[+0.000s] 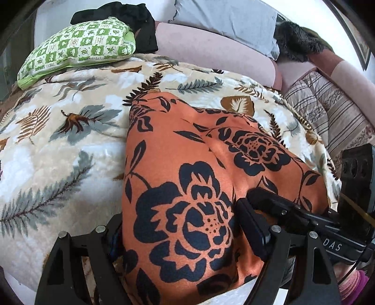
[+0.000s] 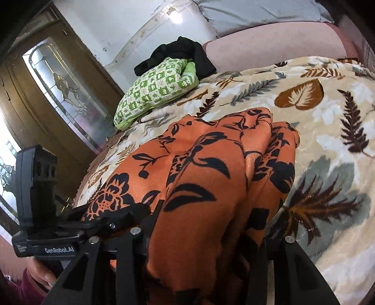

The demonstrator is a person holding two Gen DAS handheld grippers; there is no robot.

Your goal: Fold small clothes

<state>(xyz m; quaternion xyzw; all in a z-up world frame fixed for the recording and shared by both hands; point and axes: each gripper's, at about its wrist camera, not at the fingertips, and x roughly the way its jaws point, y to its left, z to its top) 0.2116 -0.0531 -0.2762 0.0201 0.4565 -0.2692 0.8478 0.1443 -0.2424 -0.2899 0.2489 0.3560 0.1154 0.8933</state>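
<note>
An orange garment (image 1: 187,164) with a black flower print lies bunched on the leaf-patterned blanket (image 1: 58,145), its near part raised between both grippers. In the left wrist view it fills the wide gap of my left gripper (image 1: 180,218), both pads against the cloth. My right gripper (image 1: 255,197) bites the same cloth from the right, just beside it. The right wrist view shows the garment (image 2: 211,169) folded into thick ridges, with my right gripper (image 2: 206,234) shut on a narrower bunch. My left gripper (image 2: 131,211) holds the cloth at the lower left.
A green checked pillow (image 1: 77,44) and black clothing (image 1: 131,23) lie at the far side of the bed. A grey pillow (image 1: 225,21), pink headboard padding (image 1: 211,51) and a striped quilt (image 1: 328,110) sit behind. A wooden glazed door (image 2: 58,93) stands left.
</note>
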